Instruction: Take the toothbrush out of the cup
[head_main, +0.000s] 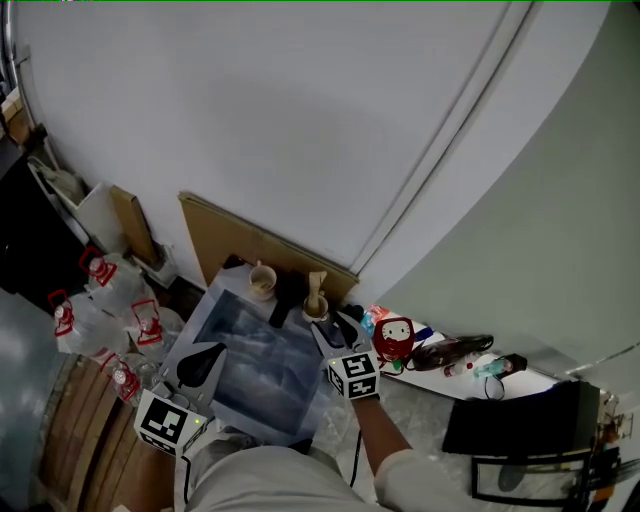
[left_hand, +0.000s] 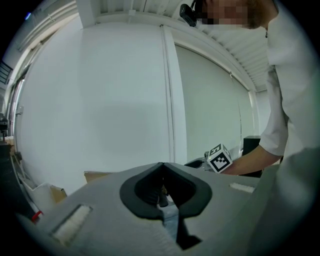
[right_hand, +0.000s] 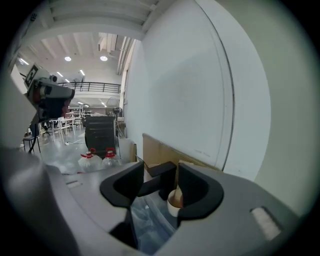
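Note:
A beige cup (head_main: 316, 307) with a pale toothbrush (head_main: 317, 282) standing upright in it sits at the far right of the blue-grey table top (head_main: 255, 375). My right gripper (head_main: 328, 325) is just on the near side of that cup, jaws open and nothing gripped. In the right gripper view the cup (right_hand: 174, 201) shows low between the spread jaws of the right gripper (right_hand: 161, 172), half hidden by the right one. A second, empty beige cup (head_main: 262, 281) stands further left. My left gripper (head_main: 205, 358) hovers over the table's near left, shut and empty; the left gripper (left_hand: 162, 169) has its jaws closed together.
A black block (head_main: 285, 297) stands between the two cups. Cardboard (head_main: 240, 240) leans on the white wall behind. Water bottles with red caps (head_main: 95, 310) crowd the floor on the left. A red doll (head_main: 395, 340), a dark bottle (head_main: 450, 351) and a black case (head_main: 520, 420) lie on the right.

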